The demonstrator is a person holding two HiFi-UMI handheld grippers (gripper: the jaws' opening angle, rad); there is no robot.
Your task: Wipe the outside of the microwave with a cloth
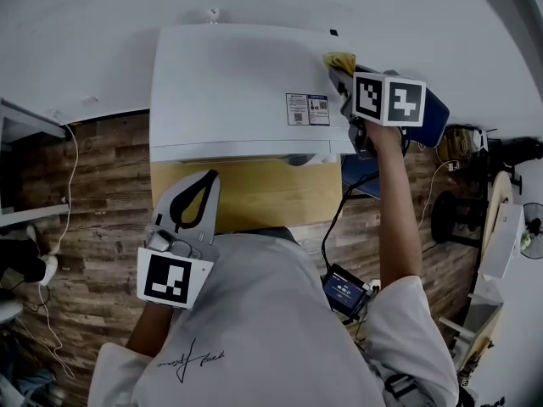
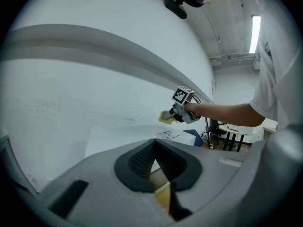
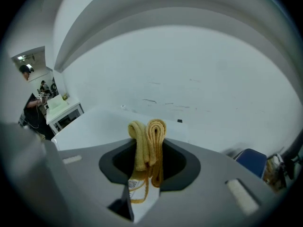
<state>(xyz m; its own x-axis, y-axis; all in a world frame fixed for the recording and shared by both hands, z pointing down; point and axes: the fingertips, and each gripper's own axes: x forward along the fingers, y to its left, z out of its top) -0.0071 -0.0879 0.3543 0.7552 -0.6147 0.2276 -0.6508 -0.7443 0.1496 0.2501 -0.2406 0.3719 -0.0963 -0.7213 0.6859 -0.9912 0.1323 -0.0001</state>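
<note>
In the head view I look down on the white microwave [image 1: 237, 83], which stands on a light wooden top [image 1: 254, 195] against the wall. My right gripper [image 1: 338, 71] is at the back right corner of its top, shut on a folded yellow cloth [image 1: 341, 59]. The right gripper view shows that cloth [image 3: 149, 143] pinched between the jaws over the white top [image 3: 99, 124]. My left gripper [image 1: 211, 177] hangs in front of the microwave over the wooden top, shut with nothing in it. From the left gripper view, the right gripper [image 2: 173, 117] and cloth [image 2: 166, 117] show beyond the microwave [image 2: 128, 136].
Two printed labels [image 1: 307, 108] sit on the microwave top near the right edge. A blue seat [image 1: 434, 113] stands close on the right, with a black stool [image 1: 454, 214] and cables beyond. A white wall [image 1: 102, 49] lies right behind. The floor is wood-patterned.
</note>
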